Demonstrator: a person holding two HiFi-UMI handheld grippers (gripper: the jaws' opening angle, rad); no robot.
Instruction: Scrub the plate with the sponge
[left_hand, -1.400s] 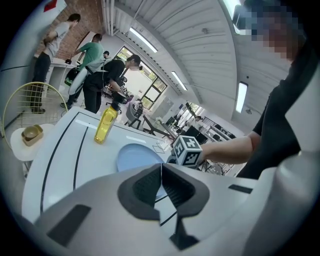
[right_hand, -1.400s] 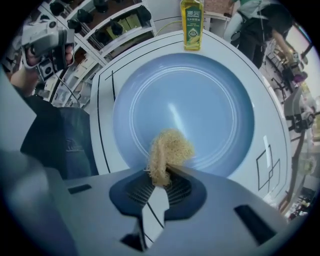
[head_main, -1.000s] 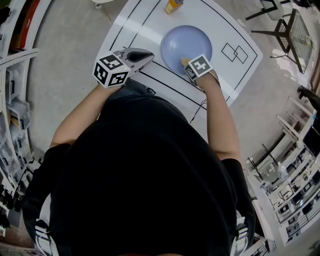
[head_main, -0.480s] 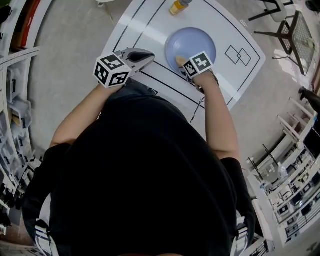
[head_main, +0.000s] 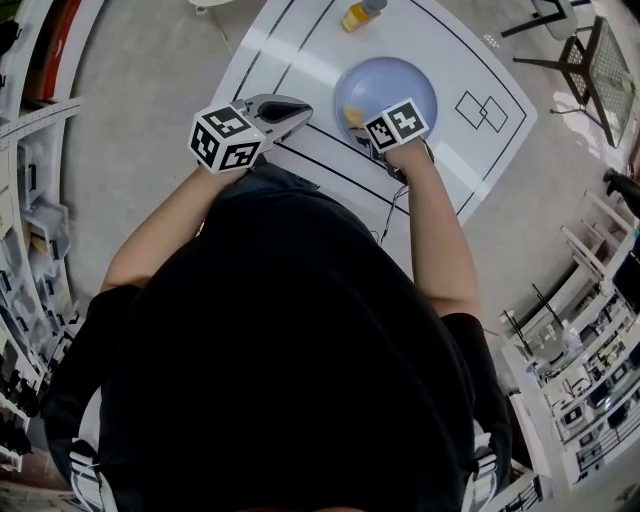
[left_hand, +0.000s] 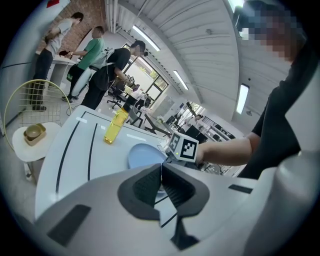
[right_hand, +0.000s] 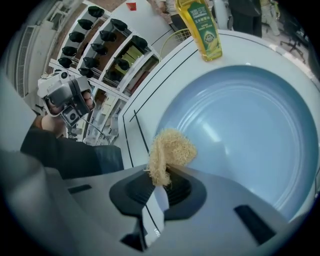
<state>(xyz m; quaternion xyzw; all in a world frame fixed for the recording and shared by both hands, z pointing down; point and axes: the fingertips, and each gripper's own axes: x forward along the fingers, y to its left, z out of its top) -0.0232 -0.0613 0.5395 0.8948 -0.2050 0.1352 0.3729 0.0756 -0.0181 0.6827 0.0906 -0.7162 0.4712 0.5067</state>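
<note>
Clamped the sponge (right_hand: 170, 150) in the right hand-held gripper (right_hand: 162, 172) at the plate's (right_hand: 250, 135) 8 o'clock edge; held the left hand-held gripper (left_hand: 161, 167) closed, empty. Probably risked skidding the unbraced plate if pressed hard.

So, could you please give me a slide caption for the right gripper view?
Right claw clamps a tan sponge over the blue plate's edge, a yellow bottle standing beyond.

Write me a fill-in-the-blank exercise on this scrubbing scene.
The right gripper is shut on a tan ____.
Beneath it lies a plate coloured ____.
The left gripper holds ____.
Beyond the plate stands a yellow ____.
Missing: sponge; blue; nothing; bottle.
</note>
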